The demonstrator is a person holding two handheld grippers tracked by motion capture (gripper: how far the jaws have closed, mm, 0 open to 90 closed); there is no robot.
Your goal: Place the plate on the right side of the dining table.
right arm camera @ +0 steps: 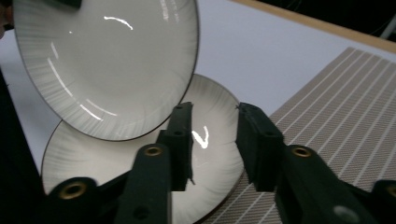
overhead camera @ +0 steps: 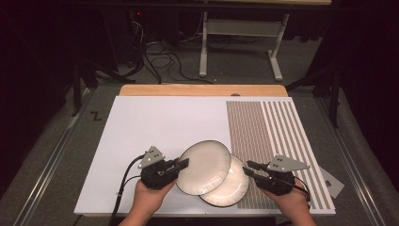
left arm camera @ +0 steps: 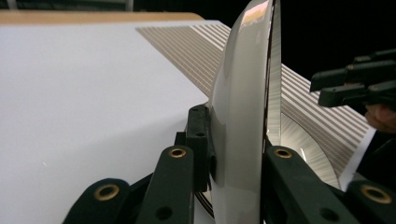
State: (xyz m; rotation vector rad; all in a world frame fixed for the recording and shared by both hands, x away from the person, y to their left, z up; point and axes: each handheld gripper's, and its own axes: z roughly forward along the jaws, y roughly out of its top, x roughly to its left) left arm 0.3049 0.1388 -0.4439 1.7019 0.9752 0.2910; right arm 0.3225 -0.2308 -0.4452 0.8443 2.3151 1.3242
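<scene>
My left tool is clenched on the rim of the upper plate, which I hold tilted above the table. My right tool has its jaws parted, pressing on nothing, just at the edge of the lower plate. That plate lies flat, half on the white sheet, half on the striped mat beyond.
</scene>
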